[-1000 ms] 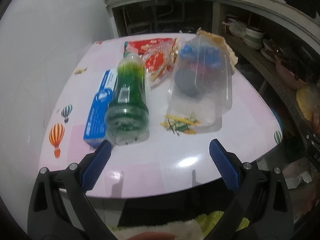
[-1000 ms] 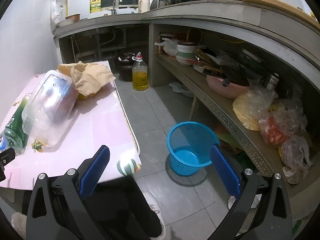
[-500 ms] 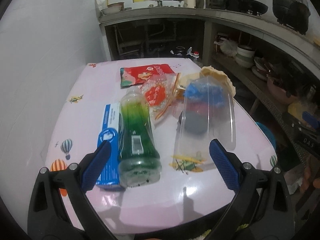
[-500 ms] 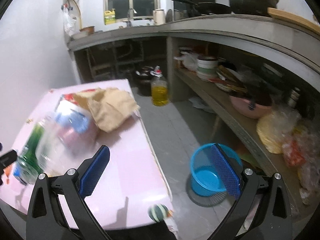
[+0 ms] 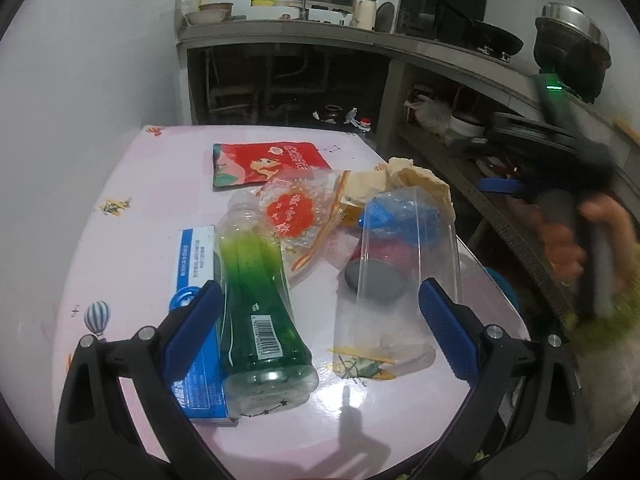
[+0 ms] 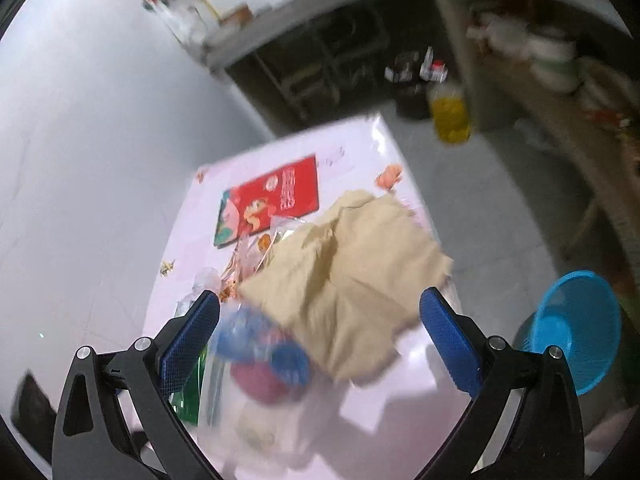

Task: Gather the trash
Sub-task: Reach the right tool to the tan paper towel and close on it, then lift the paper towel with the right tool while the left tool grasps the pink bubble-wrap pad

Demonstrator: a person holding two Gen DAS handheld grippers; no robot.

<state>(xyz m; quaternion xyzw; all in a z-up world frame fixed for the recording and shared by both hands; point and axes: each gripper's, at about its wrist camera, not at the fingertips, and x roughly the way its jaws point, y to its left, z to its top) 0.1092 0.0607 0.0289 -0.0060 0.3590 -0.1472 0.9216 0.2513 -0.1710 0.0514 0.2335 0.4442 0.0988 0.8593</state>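
Pink vinyl covers the table [image 5: 132,216], and all the trash lies on its near half: a green bottle [image 5: 260,304] on its side with its base toward the left gripper [image 5: 320,320], a blue carton [image 5: 192,308] touching its left flank, a clear plastic container [image 5: 400,280] just to its right with blue and red scraps inside, a crinkled clear bag [image 5: 300,216] printed in red behind them, crumpled brown paper [image 6: 344,280] at the far right edge, and a red snack packet [image 5: 264,162] lying flat further back. Both claws are spread wide and hold nothing; the left one hovers low with the bottle's base and the container's open end between its pads, while the right gripper [image 6: 320,340] looks down on the brown paper and the container, its picture smeared by motion. A blue basket [image 6: 576,328] stands on the floor to the right of the table and is probably where the trash goes. To do this step well, I would settle on one item per claw. The bottle looks round and slick, so the left should centre on its waist and close squarely across it, not at the wider base. The paper is soft and should crush easily, so the right can descend onto a raised fold and pinch deep. The light container may skid if nudged.
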